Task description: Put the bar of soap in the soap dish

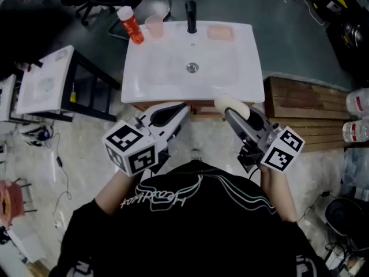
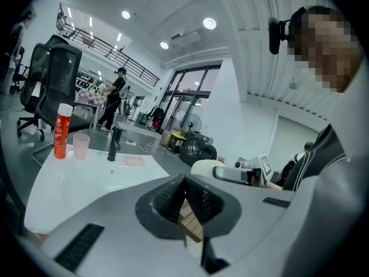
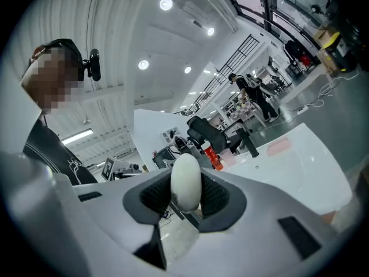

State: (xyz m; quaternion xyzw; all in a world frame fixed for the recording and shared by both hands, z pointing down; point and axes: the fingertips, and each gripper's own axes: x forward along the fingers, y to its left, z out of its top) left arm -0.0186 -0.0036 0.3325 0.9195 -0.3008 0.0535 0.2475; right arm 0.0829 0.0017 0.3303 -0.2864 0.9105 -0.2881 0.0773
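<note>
Plainly, the bar of soap (image 3: 185,180) is held between the pads of the right tongs (image 1: 230,113), which are part closed across its width, and much of the rounded bar is seen to stand out beyond the tips. The left tongs (image 2: 184,196) are shut with nothing between them and are held at the near edge of the sink (image 1: 138,85), left of the right pair. The soap dish (image 1: 221,33) — a pink tray — lies on the far right of the sink's rim, right of the faucet (image 1: 191,16) and well apart from the soap.

The carrying step is judged to be in hand. To do it well, the bar should be taken across the basin toward the far right and steered clear of the faucet. The squeeze should not be eased on the way — a smooth, rounded bar may be expected to slip. The bar should be lowered flat into the dish before the pads are parted, not dropped from above.
</note>
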